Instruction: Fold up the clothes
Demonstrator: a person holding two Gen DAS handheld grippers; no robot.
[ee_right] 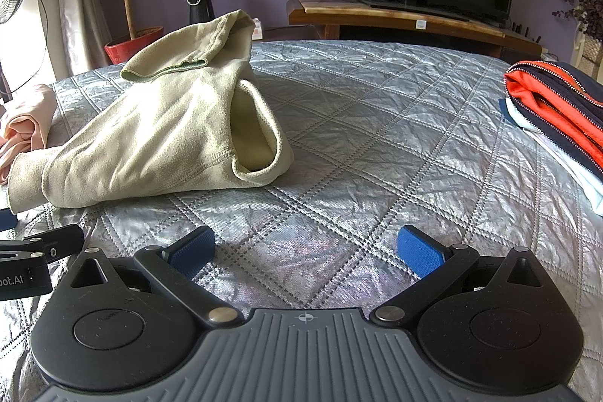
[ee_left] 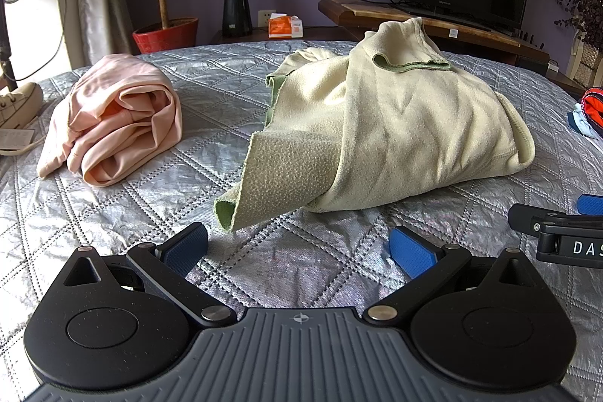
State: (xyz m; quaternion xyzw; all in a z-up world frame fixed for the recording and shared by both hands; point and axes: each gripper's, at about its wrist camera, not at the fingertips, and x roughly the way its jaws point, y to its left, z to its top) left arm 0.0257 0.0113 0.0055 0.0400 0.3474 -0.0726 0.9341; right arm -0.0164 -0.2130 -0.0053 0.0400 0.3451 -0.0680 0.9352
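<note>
A pink garment (ee_left: pixel 113 127) lies rolled up, ahead and well to the left of the left gripper (ee_left: pixel 299 247), whose jaws are spread wide and hold nothing. Directly ahead of it, near its fingertips, sits the crumpled pale-green fleece top (ee_left: pixel 395 123) on the quilted bed cover (ee_left: pixel 113 251), its long axis running left to right. The right gripper (ee_right: pixel 305 247) (also spread wide and empty) has the top (ee_right: pixel 162 130) ahead to its left, so the left gripper looks nearer. Folded clothes (ee_right: pixel 557 108) lie far right.
</note>
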